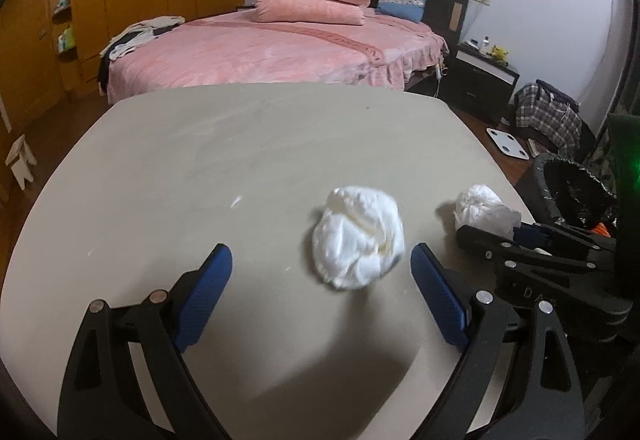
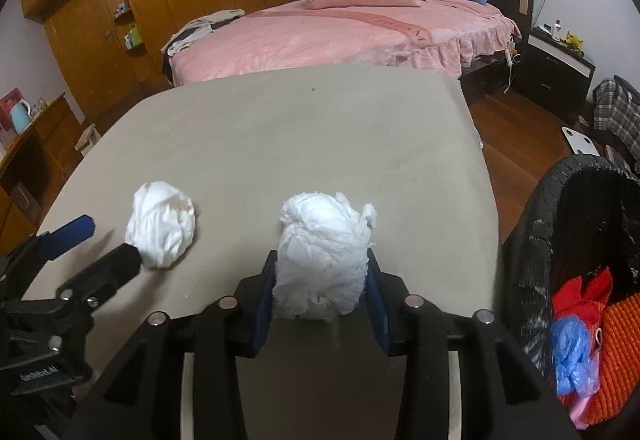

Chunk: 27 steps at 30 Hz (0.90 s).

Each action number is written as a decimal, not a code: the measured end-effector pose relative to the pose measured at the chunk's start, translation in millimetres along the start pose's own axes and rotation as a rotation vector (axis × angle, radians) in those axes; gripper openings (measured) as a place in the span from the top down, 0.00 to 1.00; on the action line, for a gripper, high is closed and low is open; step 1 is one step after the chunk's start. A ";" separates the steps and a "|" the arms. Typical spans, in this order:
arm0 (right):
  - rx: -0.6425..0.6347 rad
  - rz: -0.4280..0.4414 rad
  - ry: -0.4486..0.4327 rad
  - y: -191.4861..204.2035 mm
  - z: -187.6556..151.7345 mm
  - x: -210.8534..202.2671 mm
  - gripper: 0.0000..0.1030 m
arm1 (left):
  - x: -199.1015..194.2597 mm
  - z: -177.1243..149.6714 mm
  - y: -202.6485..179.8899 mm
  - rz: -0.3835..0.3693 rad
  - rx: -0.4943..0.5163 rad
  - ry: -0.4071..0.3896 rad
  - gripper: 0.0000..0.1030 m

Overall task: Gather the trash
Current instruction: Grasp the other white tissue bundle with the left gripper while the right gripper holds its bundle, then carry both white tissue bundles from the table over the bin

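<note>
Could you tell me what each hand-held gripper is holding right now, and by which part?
The right hand-held gripper clamps a crumpled tissue wad across its lower sides. The left hand-held gripper is open, holding nothing.

Crumpled white tissue wad (image 2: pixel 322 260): clamped between right tongs' blue pads (image 2: pixel 262 304). Second crumpled white paper ball (image 1: pixel 358 236): loose between wide-spread left tongs (image 1: pixel 320 268).

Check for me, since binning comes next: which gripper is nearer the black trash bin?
Right. The right gripper, clamping a tissue wad, sits beside the trash bin; the left gripper is farther away.
</note>
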State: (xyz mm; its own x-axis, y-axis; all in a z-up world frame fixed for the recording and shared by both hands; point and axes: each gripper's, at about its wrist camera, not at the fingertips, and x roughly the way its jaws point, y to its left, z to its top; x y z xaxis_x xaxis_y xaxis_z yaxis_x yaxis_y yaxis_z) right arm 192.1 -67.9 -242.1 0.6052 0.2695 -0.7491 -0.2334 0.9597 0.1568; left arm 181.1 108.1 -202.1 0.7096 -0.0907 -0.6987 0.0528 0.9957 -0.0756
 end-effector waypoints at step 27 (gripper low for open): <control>-0.063 -0.029 0.014 3.3 -1.0 4.8 0.57 | -4.7 -9.1 53.7 0.052 -0.105 0.054 0.36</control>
State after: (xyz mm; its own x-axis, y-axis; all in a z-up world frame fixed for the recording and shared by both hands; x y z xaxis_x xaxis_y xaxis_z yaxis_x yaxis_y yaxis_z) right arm 193.5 -63.5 -245.9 0.6017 0.2402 -0.7618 -0.2634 0.9600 0.0947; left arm 174.2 161.9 -209.3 0.6703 -0.0427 -0.7409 -0.0592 0.9921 -0.1108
